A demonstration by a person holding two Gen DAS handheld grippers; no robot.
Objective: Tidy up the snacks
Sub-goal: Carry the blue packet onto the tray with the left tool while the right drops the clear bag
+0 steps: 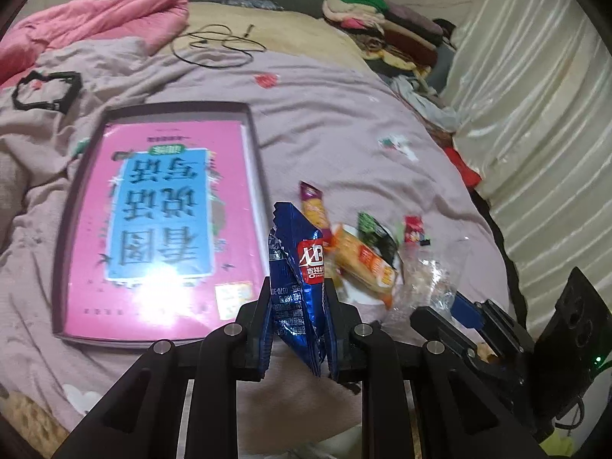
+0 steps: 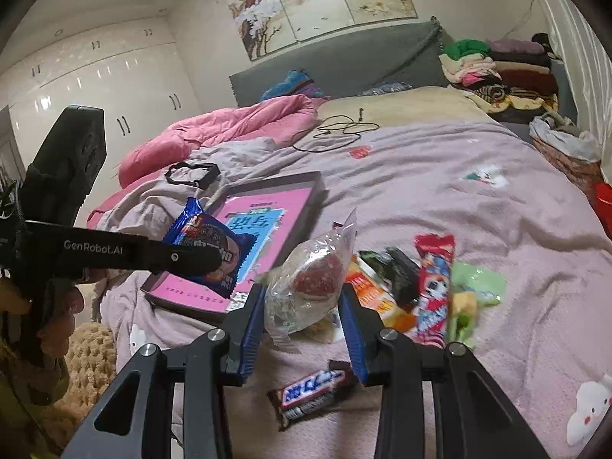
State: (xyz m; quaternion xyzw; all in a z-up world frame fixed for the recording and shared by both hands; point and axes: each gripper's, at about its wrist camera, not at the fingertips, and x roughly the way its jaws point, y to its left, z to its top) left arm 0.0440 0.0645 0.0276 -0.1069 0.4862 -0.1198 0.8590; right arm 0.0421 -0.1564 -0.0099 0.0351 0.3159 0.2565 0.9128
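Observation:
My left gripper (image 1: pixel 296 292) is shut on a blue snack packet (image 1: pixel 296 264) and holds it above the bed, just right of a shallow grey tray (image 1: pixel 256 141) with a pink book inside. The same packet (image 2: pixel 212 252) and left gripper (image 2: pixel 179 258) show in the right wrist view. My right gripper (image 2: pixel 302 298) is shut on a clear bag with a reddish round snack (image 2: pixel 311 279). A pile of snack packets (image 1: pixel 367 252) lies on the pink sheet; it also shows in the right wrist view (image 2: pixel 424 290). A Snickers bar (image 2: pixel 311 394) lies below my right gripper.
A black cable (image 1: pixel 218 44) and a black strap (image 1: pixel 46 90) lie farther up the bed. A pink quilt (image 1: pixel 88 23) is bunched at the far left. Folded clothes (image 1: pixel 386 26) are piled at the far right, next to a curtain (image 1: pixel 535 122).

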